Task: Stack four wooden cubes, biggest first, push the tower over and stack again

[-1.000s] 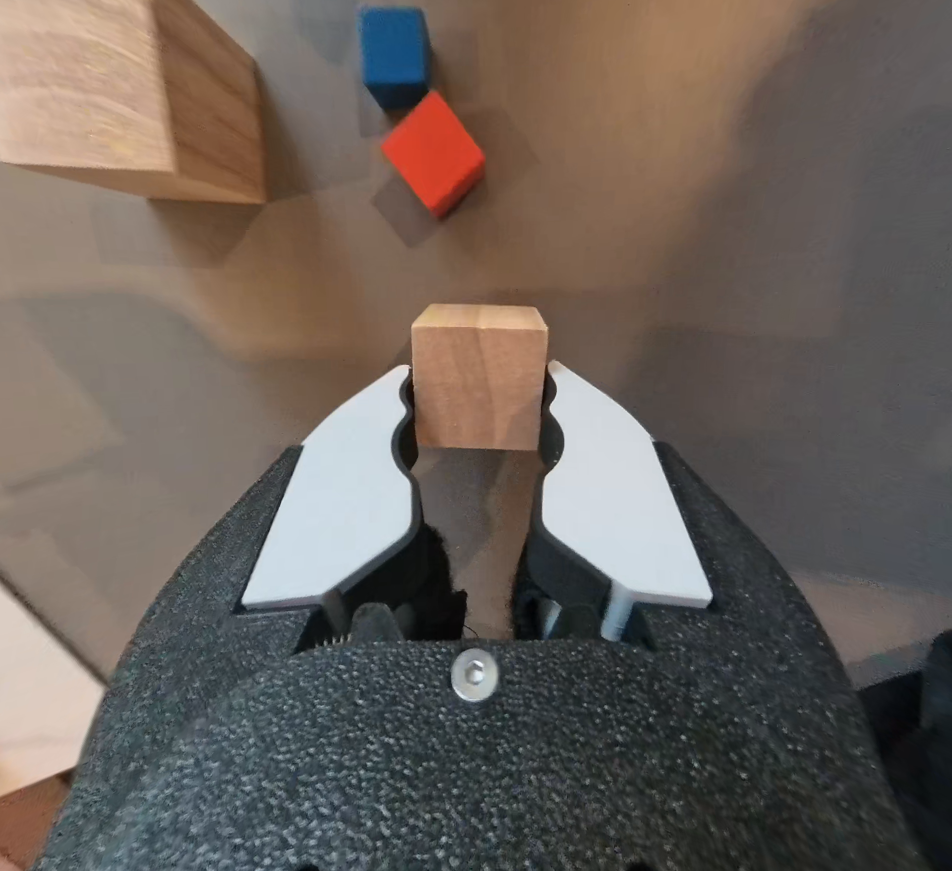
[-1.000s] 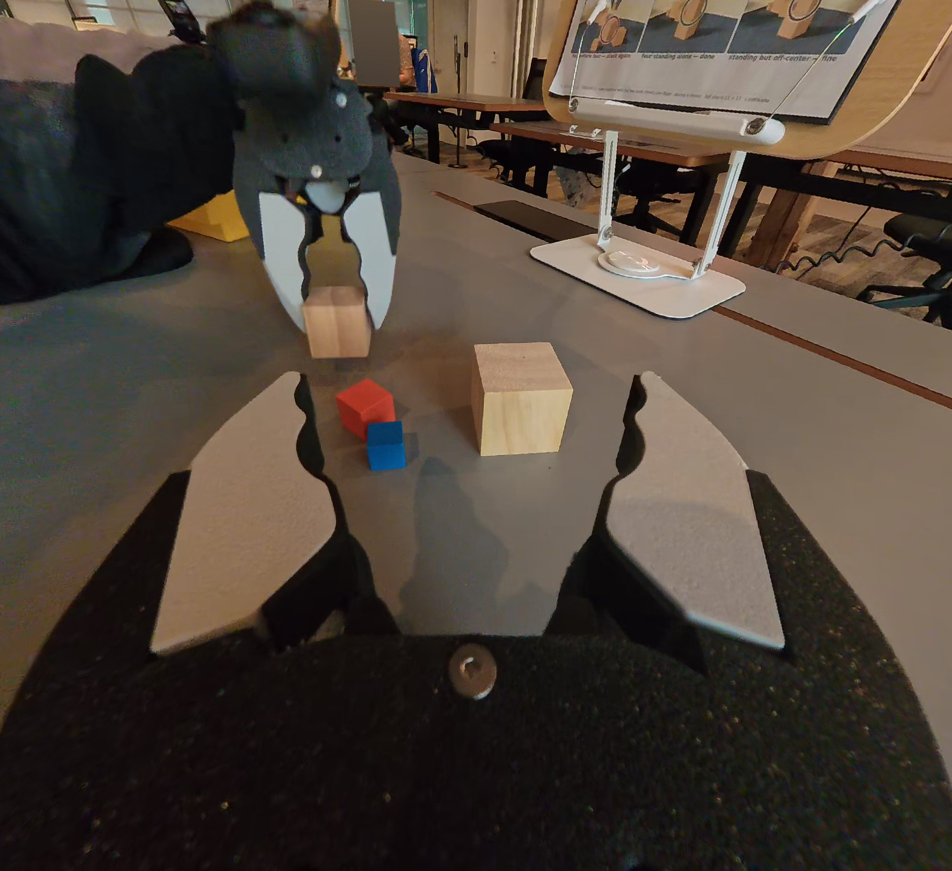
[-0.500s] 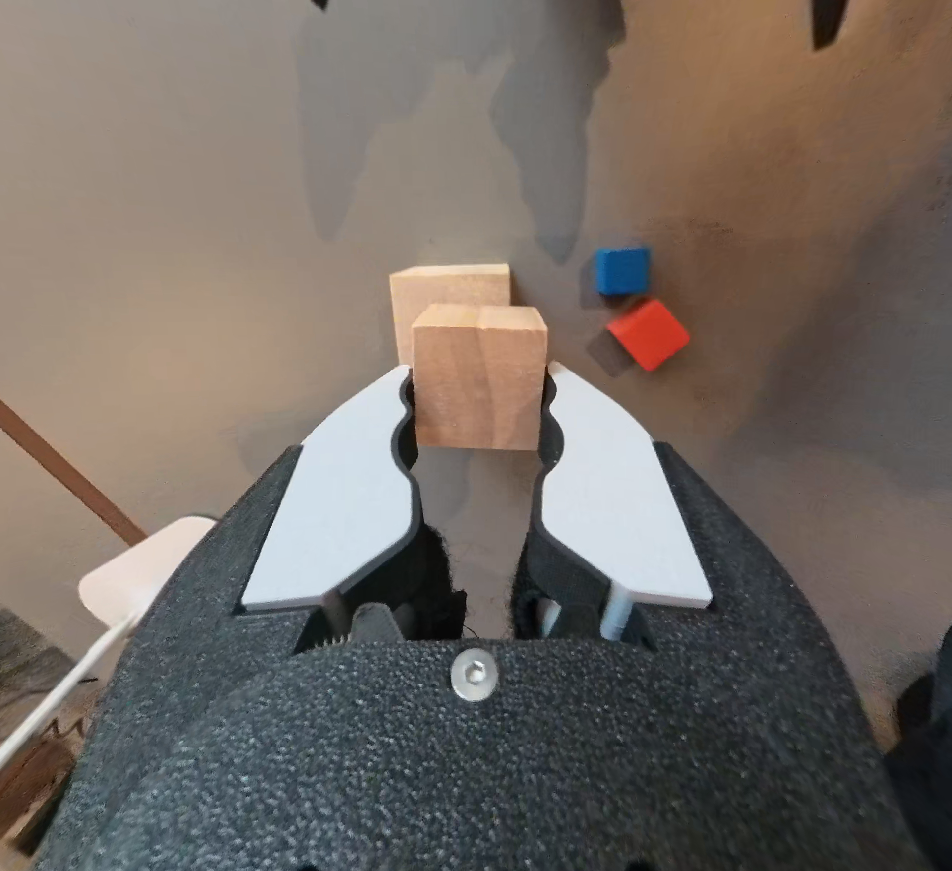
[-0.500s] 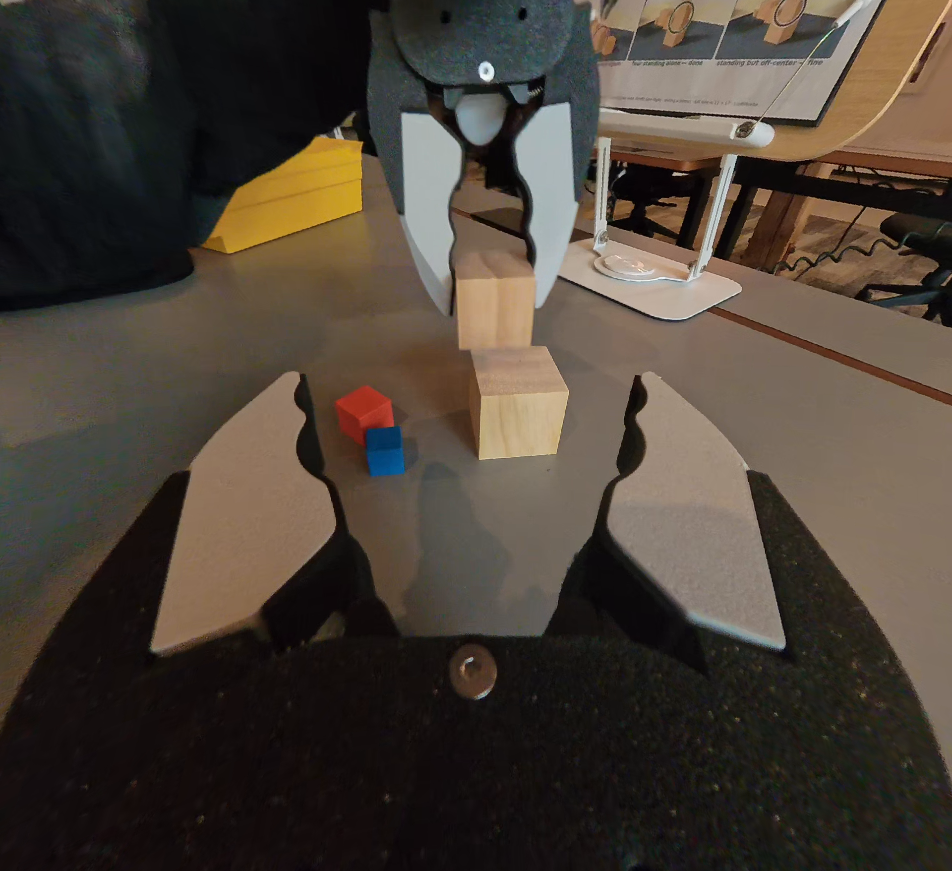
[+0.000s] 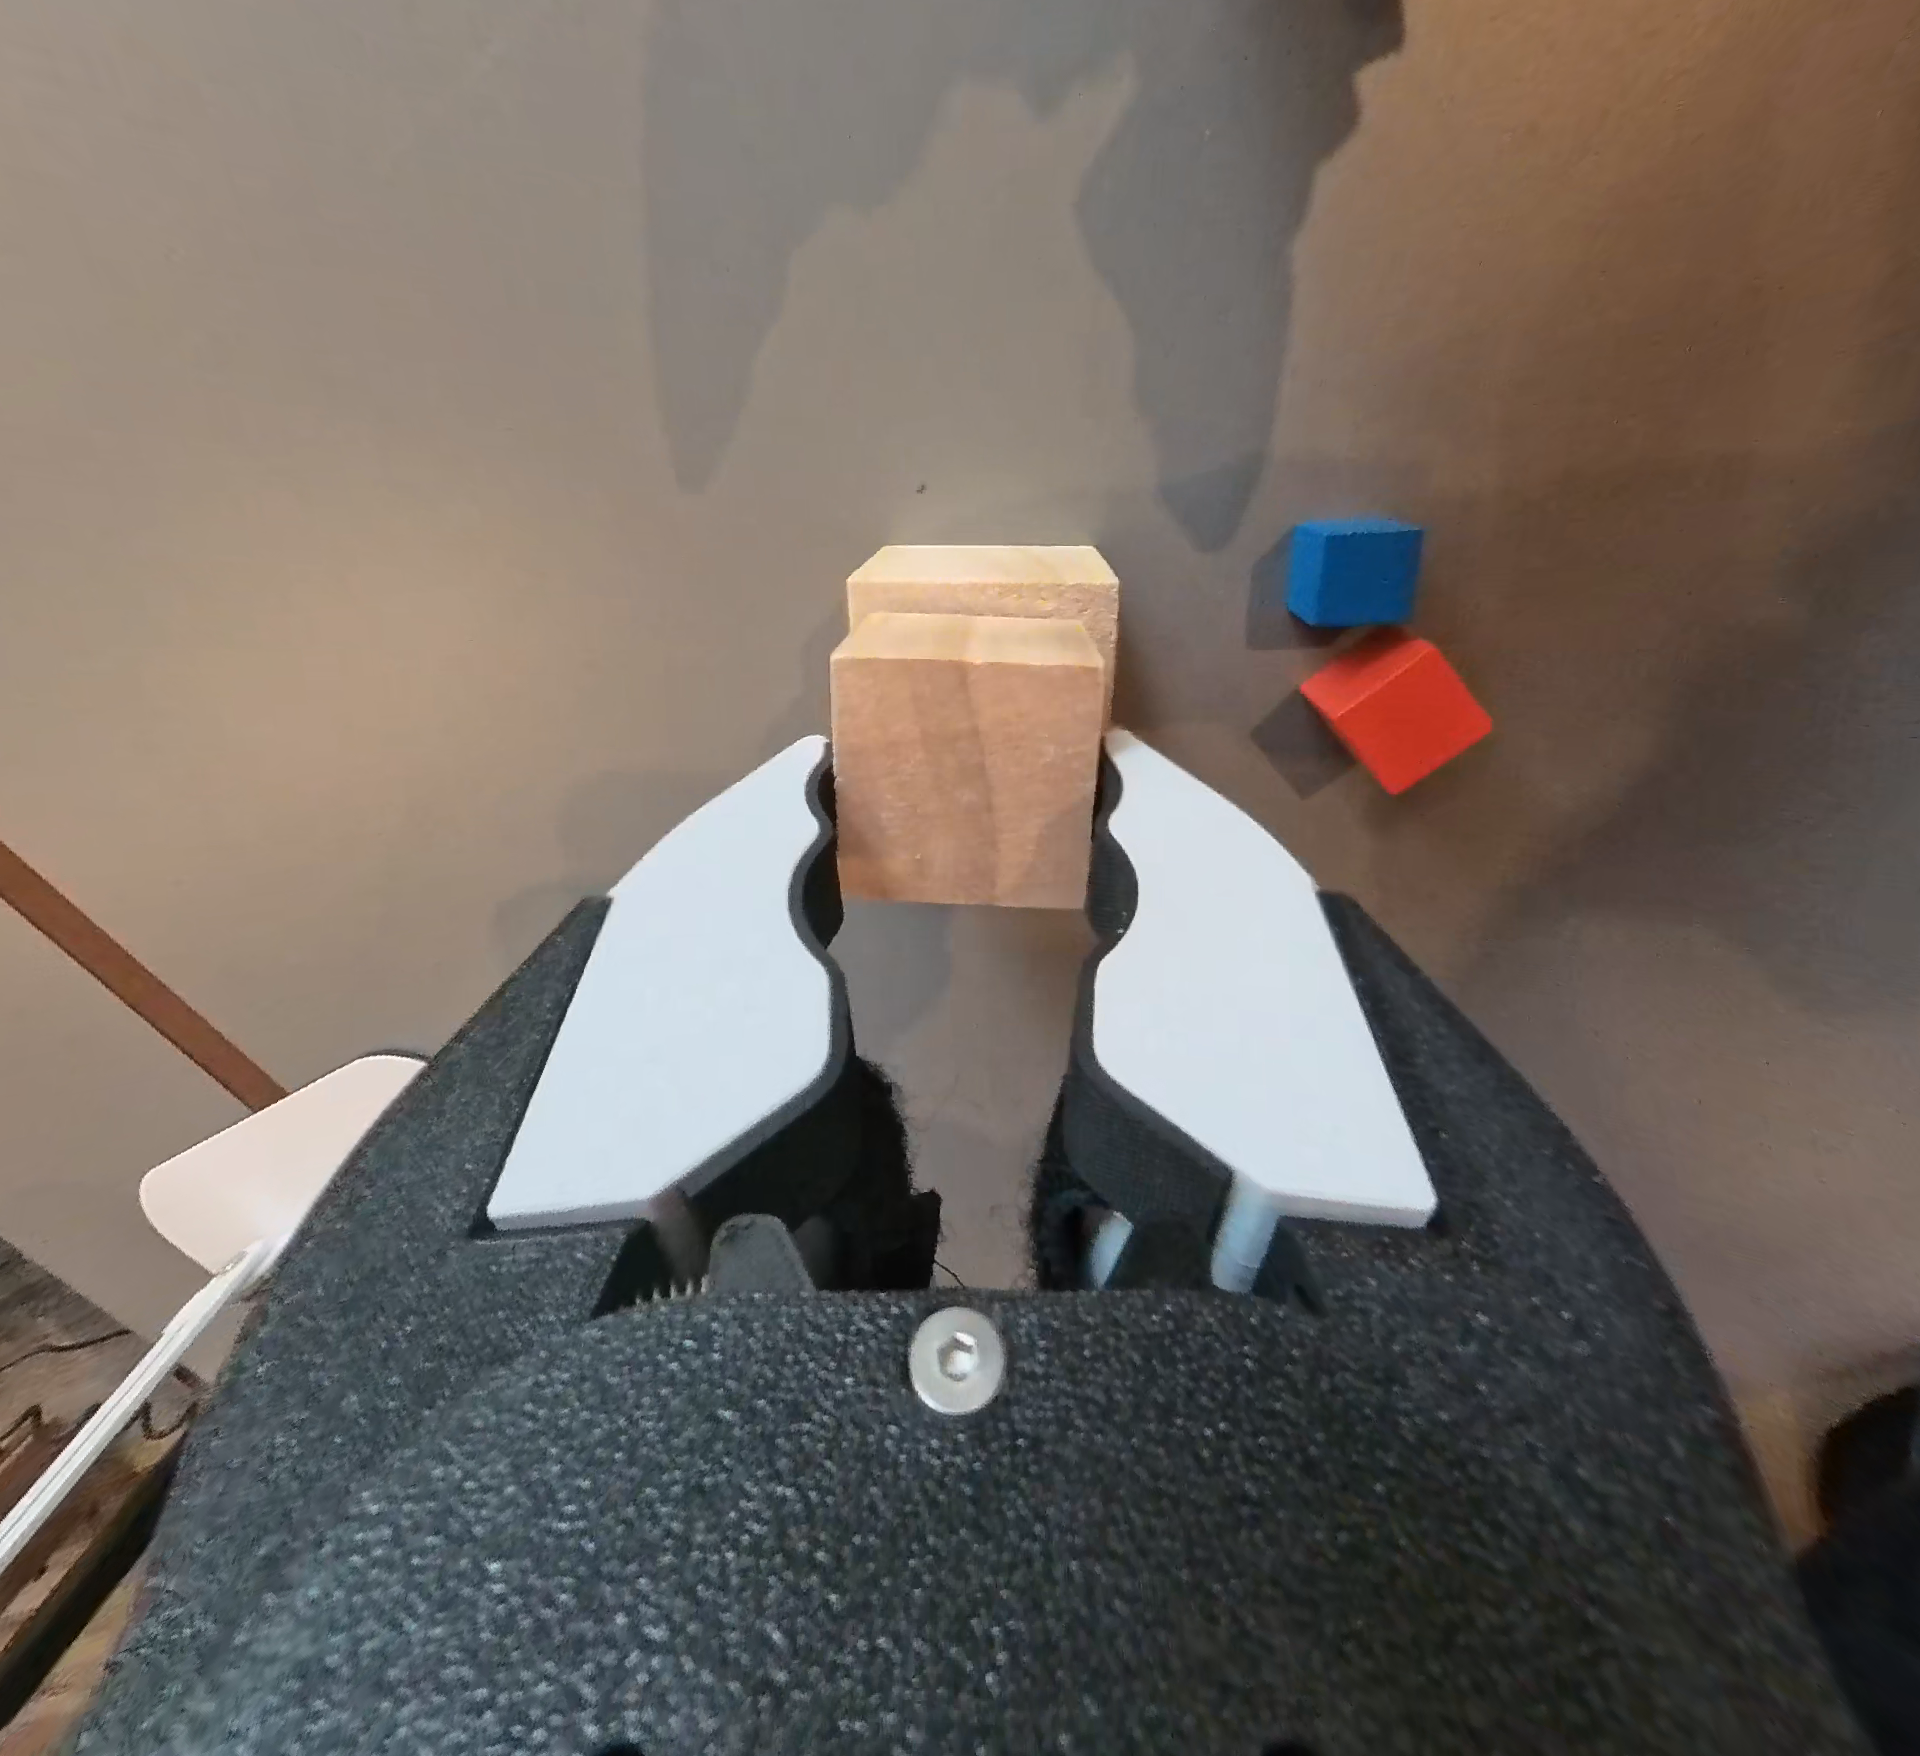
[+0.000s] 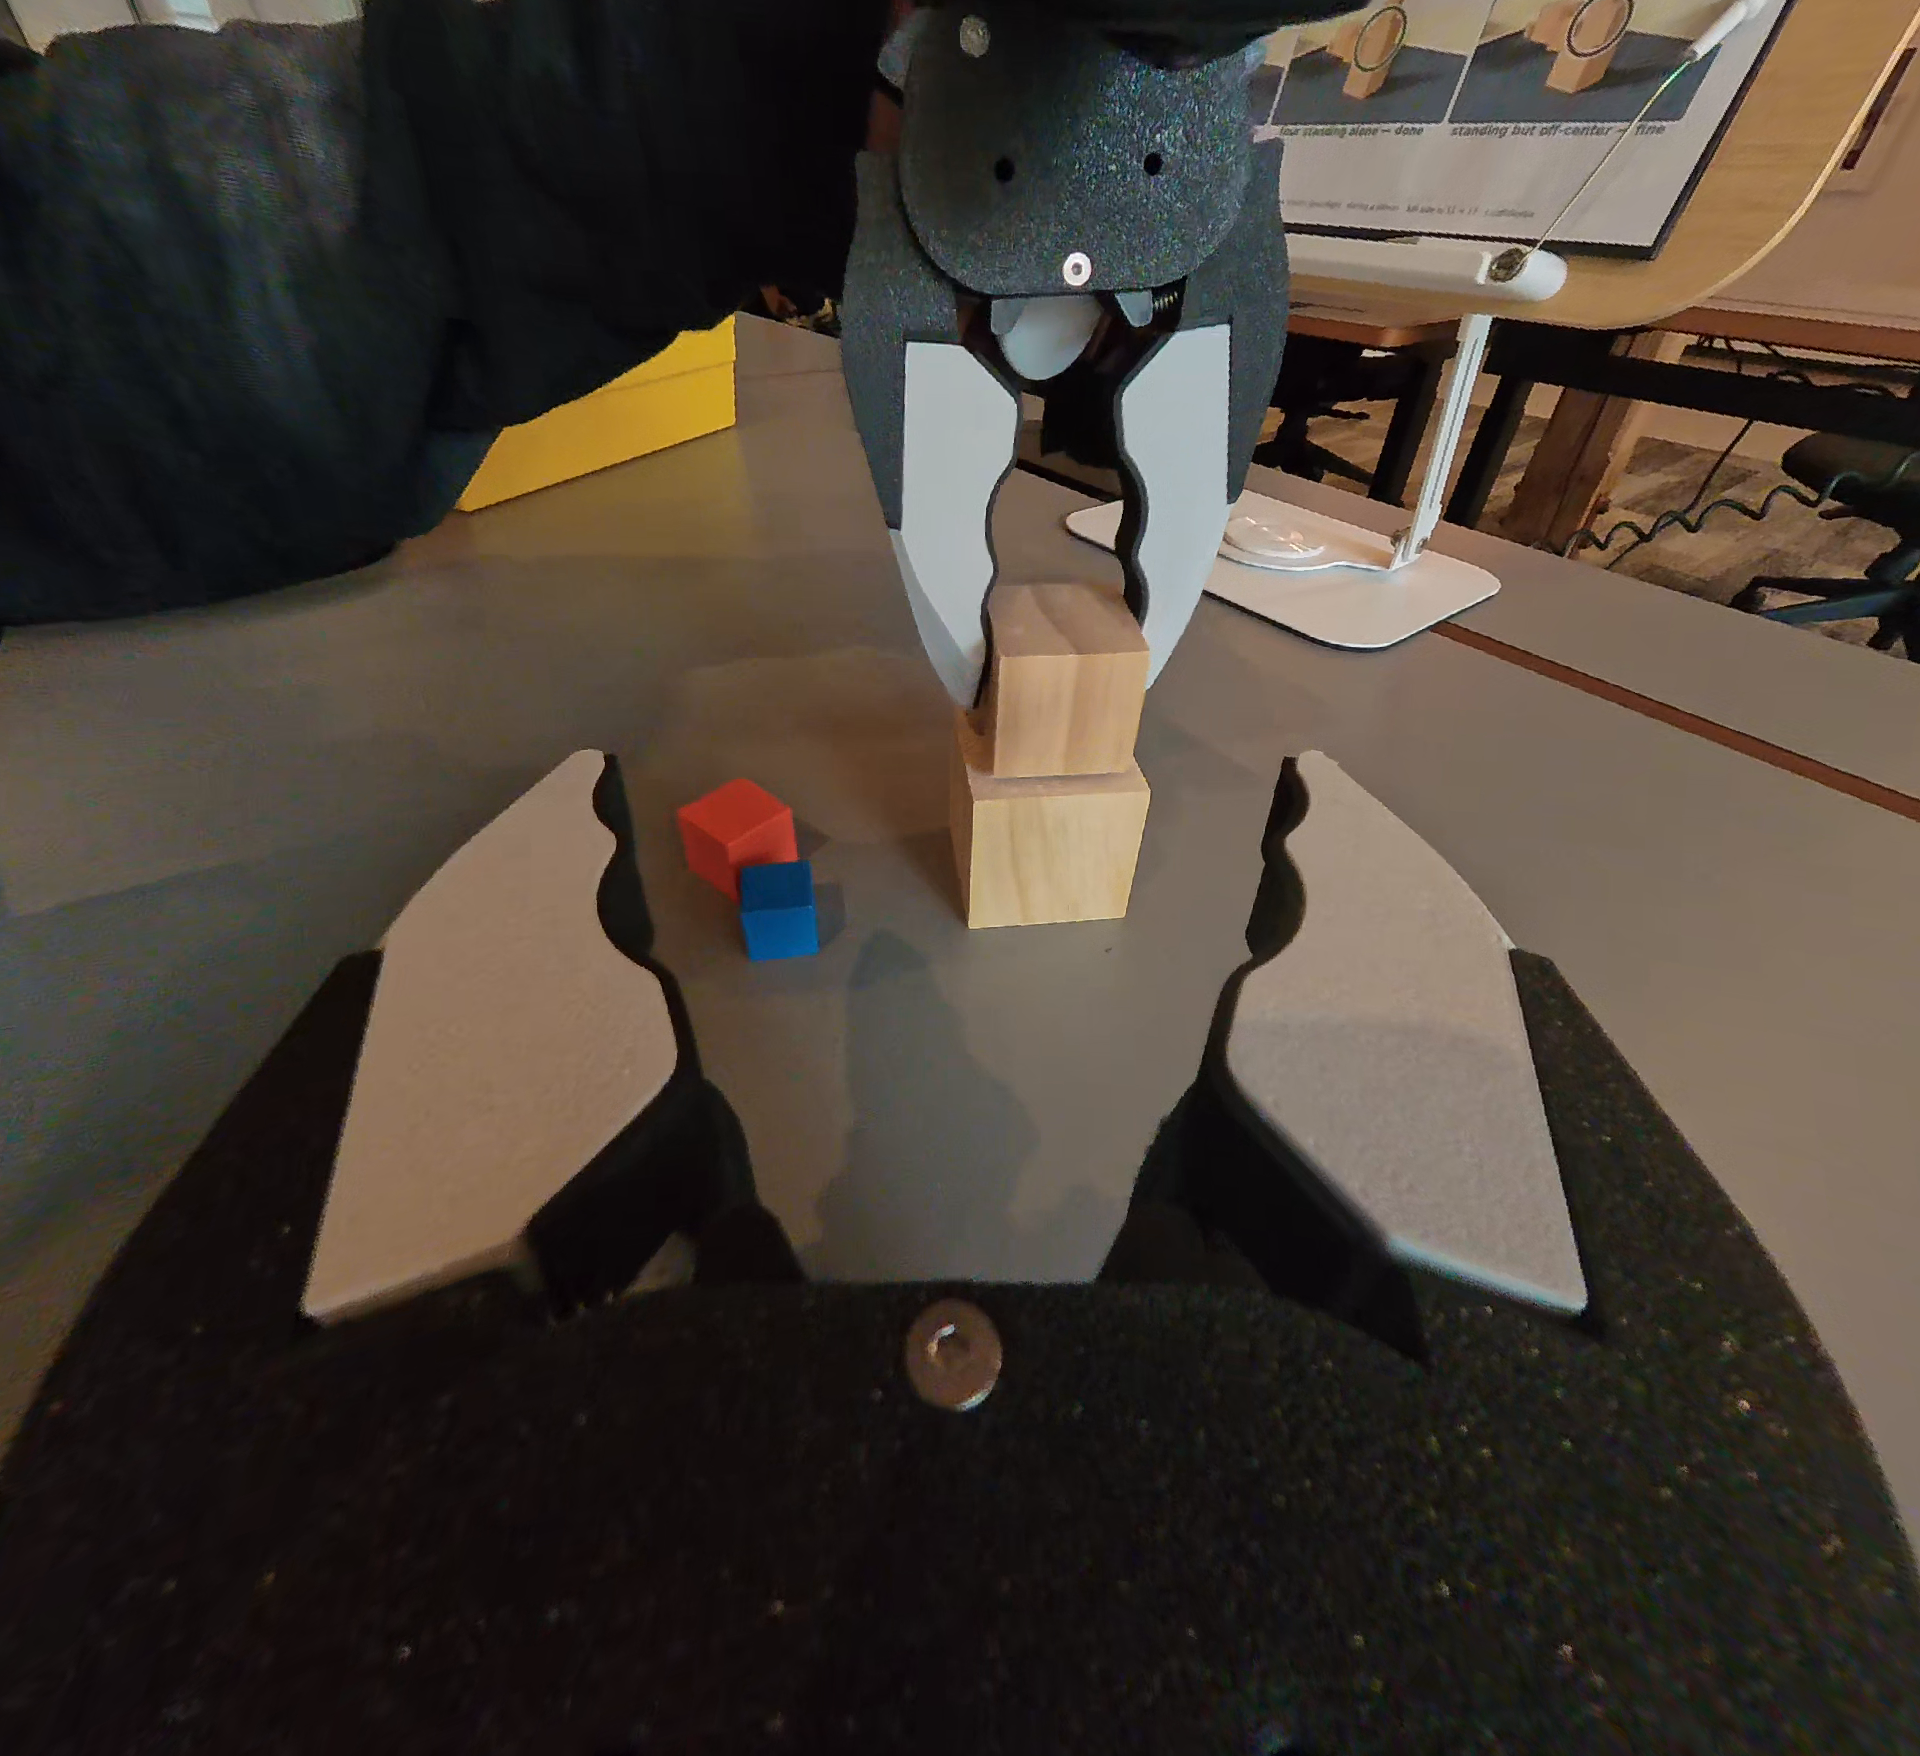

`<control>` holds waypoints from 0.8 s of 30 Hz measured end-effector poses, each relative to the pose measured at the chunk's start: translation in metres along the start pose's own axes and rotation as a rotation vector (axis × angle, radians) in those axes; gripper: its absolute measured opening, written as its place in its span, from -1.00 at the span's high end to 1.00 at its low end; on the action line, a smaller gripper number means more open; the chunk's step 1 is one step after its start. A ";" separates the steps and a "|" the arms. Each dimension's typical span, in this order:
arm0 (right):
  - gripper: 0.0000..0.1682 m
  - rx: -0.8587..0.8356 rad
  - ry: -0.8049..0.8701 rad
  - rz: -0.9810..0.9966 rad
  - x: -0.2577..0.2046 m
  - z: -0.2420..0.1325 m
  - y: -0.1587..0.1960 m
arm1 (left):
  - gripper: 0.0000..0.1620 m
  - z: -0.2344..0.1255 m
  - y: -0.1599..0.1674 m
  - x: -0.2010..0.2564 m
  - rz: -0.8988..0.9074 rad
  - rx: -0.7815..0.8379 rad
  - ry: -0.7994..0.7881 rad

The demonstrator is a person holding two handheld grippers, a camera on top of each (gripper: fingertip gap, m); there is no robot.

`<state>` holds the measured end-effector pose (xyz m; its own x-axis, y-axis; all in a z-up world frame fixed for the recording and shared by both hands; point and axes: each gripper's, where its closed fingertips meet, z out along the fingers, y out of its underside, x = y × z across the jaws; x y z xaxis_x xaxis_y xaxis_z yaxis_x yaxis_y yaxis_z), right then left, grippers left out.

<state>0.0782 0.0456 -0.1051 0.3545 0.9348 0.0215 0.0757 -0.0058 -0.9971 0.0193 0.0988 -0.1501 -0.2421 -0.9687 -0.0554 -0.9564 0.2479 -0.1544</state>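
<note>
The worktop (image 6: 312, 771) is plain matt grey, crossed by a thin brown stripe (image 6: 1683, 719). On it, the two larger cubes (image 6: 1044, 844) are pale bare wood with faint grain. Beside them lie a red cube (image 6: 732, 828) and a blue cube (image 6: 779, 911). Both tongs (image 5: 961, 771) have speckled black bodies and light grey fingers (image 6: 499, 1031). Behind the cubes sits a yellow box (image 6: 613, 428).
</note>
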 end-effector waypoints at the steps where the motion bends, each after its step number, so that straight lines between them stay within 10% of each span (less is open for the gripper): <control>1: -0.35 0.001 0.000 0.000 0.000 0.000 0.000 | 0.45 0.000 0.000 -0.001 0.001 0.001 -0.005; 14: -0.35 0.007 0.001 0.007 0.001 -0.001 -0.001 | 0.44 0.004 0.001 0.001 -0.032 0.035 0.017; 24: -0.35 0.017 0.001 0.013 0.001 -0.002 -0.002 | -0.08 -0.012 0.000 0.001 -0.075 0.103 -0.044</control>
<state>0.0801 0.0462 -0.1030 0.3566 0.9342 0.0084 0.0551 -0.0120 -0.9984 0.0167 0.0973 -0.1380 -0.1608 -0.9836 -0.0823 -0.9492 0.1769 -0.2601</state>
